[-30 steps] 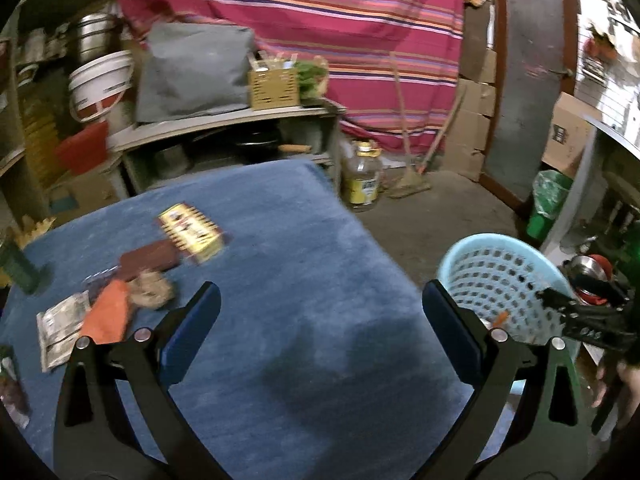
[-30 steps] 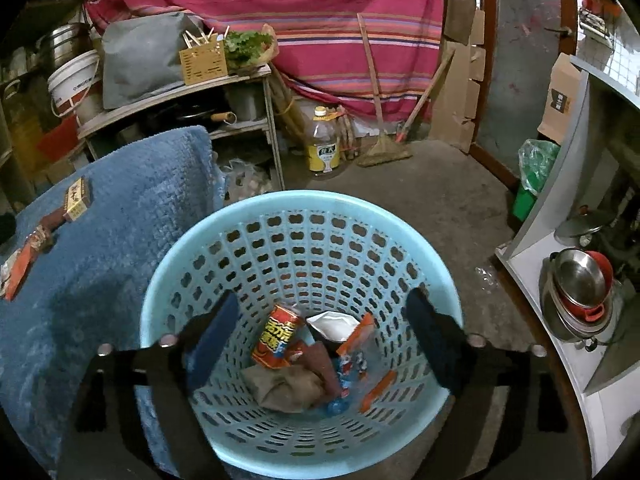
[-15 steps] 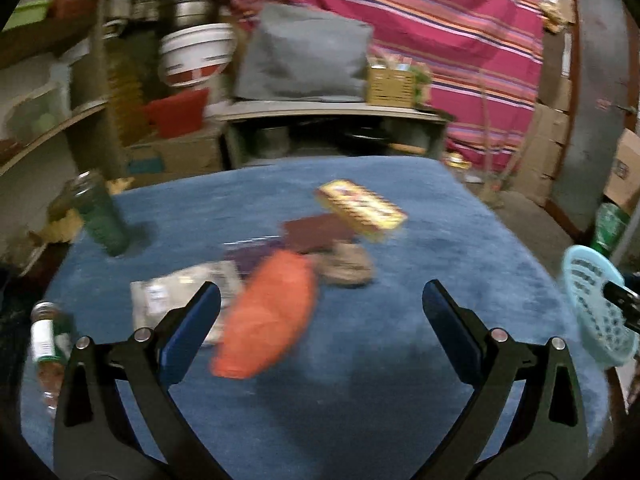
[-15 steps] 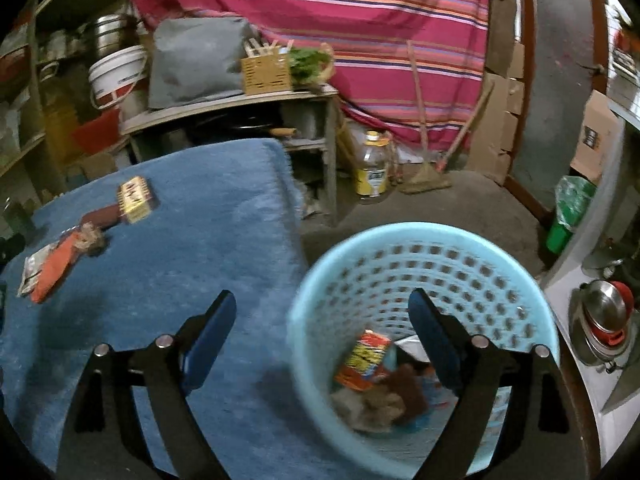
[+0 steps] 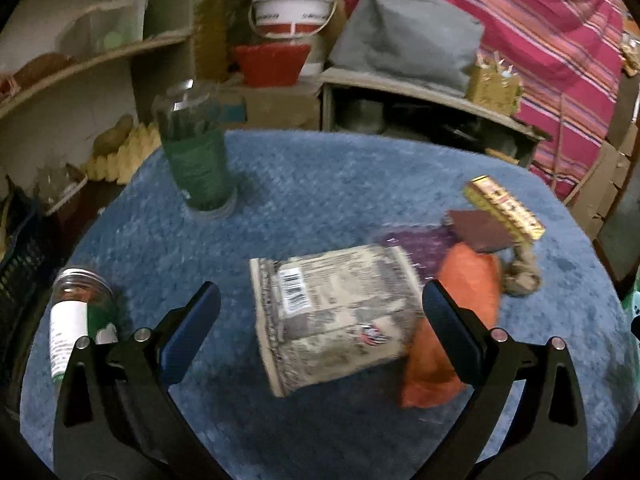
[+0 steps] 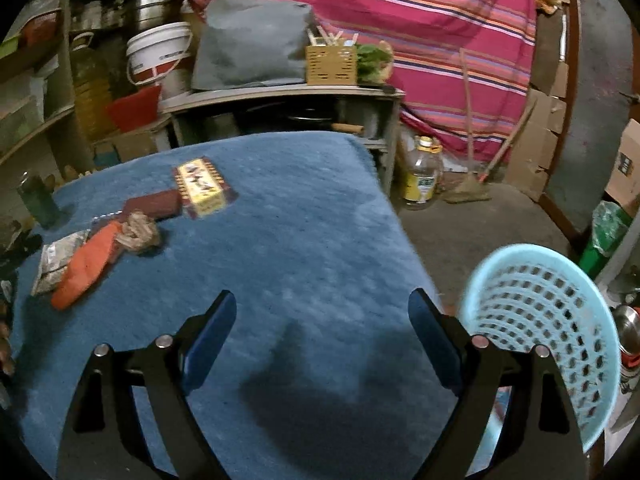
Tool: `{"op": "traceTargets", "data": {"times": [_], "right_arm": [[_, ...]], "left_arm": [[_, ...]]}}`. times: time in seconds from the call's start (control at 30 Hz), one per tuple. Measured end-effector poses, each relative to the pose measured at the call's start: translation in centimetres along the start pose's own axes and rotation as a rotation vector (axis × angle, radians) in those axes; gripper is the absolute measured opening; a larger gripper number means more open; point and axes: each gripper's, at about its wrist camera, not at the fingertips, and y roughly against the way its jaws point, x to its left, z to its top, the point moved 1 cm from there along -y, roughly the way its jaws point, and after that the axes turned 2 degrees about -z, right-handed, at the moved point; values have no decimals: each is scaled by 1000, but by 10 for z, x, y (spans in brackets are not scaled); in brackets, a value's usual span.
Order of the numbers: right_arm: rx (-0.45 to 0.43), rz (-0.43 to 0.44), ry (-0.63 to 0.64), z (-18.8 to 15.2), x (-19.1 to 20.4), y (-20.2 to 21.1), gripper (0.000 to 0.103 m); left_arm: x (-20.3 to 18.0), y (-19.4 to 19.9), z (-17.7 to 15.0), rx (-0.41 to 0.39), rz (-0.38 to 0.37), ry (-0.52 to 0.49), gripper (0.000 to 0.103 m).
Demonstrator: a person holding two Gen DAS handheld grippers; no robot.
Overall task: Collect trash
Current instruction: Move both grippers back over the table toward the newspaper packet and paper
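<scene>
Trash lies in a cluster on the blue table cloth (image 5: 320, 200): a grey printed packet (image 5: 332, 316), an orange wrapper (image 5: 456, 320), a brown flat piece (image 5: 480, 230), a purple wrapper (image 5: 420, 242), a crumpled tan wad (image 5: 520, 276) and a yellow box (image 5: 504, 206). My left gripper (image 5: 320, 332) is open just above the grey packet, which lies between its fingers. My right gripper (image 6: 322, 340) is open and empty over bare cloth, with the light blue basket (image 6: 540, 320) to its right. The cluster also shows in the right wrist view, with the orange wrapper (image 6: 86, 264) at far left.
A green bottle (image 5: 194, 152) stands at the back left of the table. A jar (image 5: 76, 320) lies on its side near the left edge. Shelves with a white bucket (image 5: 294, 8), a grey bag (image 6: 252, 44) and a striped curtain stand behind. An oil bottle (image 6: 422, 176) stands on the floor.
My left gripper swung left from the basket side to the trash cluster and closed in on the grey packet. My right gripper moved from over the basket to over the table.
</scene>
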Motion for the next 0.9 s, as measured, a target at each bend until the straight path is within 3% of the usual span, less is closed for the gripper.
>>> {"op": "traceTargets", "data": {"times": [0.17, 0.37, 0.5, 0.63, 0.77, 0.9], "right_arm": [[23, 12, 39, 5, 34, -19, 86], [31, 31, 92, 16, 73, -33, 86], [37, 53, 119, 21, 94, -41, 86], [51, 74, 147, 24, 115, -49, 86], [52, 87, 190, 25, 137, -51, 86], [59, 98, 224, 27, 153, -55, 86]], "left_arm": [[11, -32, -6, 90, 5, 15, 97], [12, -53, -8, 164, -70, 27, 97], [3, -58, -11, 189, -91, -21, 96], [-9, -57, -11, 185, -100, -70, 84], [-1, -54, -9, 180, -113, -35, 66], [12, -49, -5, 163, -112, 12, 31]]}}
